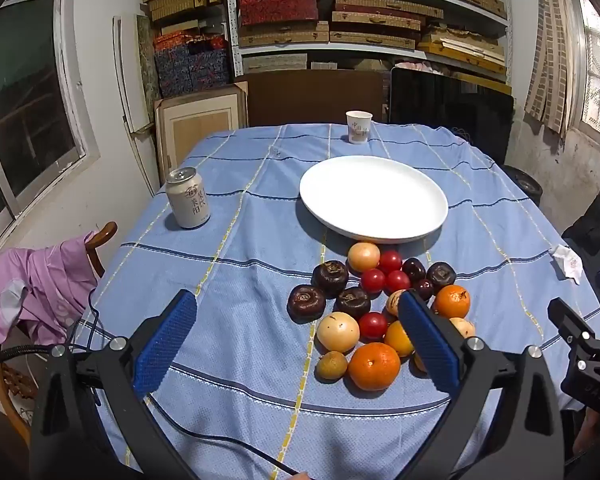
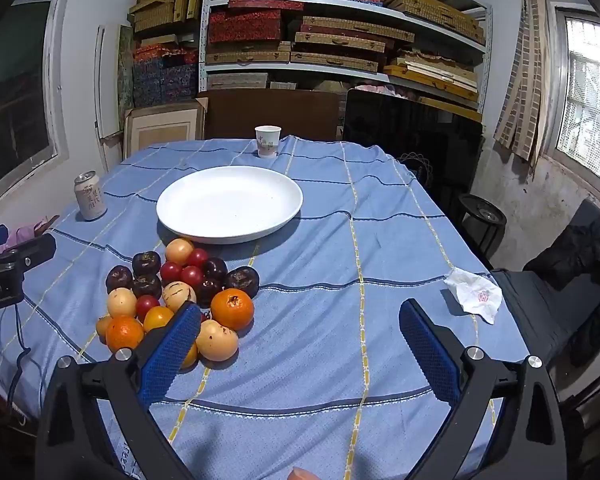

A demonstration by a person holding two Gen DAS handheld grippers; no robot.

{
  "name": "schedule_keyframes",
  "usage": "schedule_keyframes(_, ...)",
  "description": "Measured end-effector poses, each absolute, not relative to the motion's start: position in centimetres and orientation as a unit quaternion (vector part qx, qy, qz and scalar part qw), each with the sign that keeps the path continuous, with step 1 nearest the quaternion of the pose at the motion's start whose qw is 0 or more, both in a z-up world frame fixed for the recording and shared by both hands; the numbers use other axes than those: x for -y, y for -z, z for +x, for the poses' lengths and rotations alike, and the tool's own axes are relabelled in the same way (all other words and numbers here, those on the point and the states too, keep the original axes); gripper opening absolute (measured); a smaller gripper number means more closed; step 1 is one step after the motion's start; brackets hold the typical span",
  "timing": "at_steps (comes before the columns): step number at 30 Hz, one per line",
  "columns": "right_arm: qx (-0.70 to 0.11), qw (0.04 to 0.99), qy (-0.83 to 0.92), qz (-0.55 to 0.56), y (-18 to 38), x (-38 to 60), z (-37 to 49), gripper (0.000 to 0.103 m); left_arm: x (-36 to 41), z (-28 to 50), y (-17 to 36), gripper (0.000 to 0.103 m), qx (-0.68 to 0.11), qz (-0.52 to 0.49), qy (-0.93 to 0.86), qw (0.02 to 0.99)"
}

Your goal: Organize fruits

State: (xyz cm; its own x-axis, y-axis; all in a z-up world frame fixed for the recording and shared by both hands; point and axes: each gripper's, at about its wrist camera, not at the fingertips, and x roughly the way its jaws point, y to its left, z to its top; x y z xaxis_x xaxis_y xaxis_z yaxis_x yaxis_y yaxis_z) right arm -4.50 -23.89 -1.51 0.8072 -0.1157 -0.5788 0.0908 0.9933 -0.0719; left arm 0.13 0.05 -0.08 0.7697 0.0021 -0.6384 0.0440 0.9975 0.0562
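Observation:
A heap of fruit point(image 1: 374, 304) lies on the blue tablecloth just in front of a bare white plate point(image 1: 374, 198): oranges point(image 1: 374, 366), red tomatoes point(image 1: 390, 261), dark purple fruits point(image 1: 306, 302) and pale yellow ones point(image 1: 338, 332). My left gripper point(image 1: 296, 340) hangs open above the near side of the heap, its right finger in front of some fruit. In the right wrist view the heap point(image 2: 180, 296) lies left of centre and the plate point(image 2: 230, 202) behind it. My right gripper point(image 2: 300, 340) is open over bare cloth, right of the fruit.
A drink can point(image 1: 188, 198) stands left of the plate and a paper cup point(image 1: 358, 126) at the far edge. A crumpled tissue point(image 2: 474, 294) lies near the right edge. A chair with pink cloth point(image 1: 40, 288) is at the left; shelves of boxes fill the back wall.

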Motion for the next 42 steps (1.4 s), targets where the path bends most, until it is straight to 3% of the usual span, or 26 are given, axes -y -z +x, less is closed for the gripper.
schedule_keyframes(42, -0.329, 0.943, 0.041, -0.013, 2.0, 23.5, -4.3, 0.100, -0.7, 0.9, 1.2, 0.099, -0.349, 0.032, 0.002, 0.936)
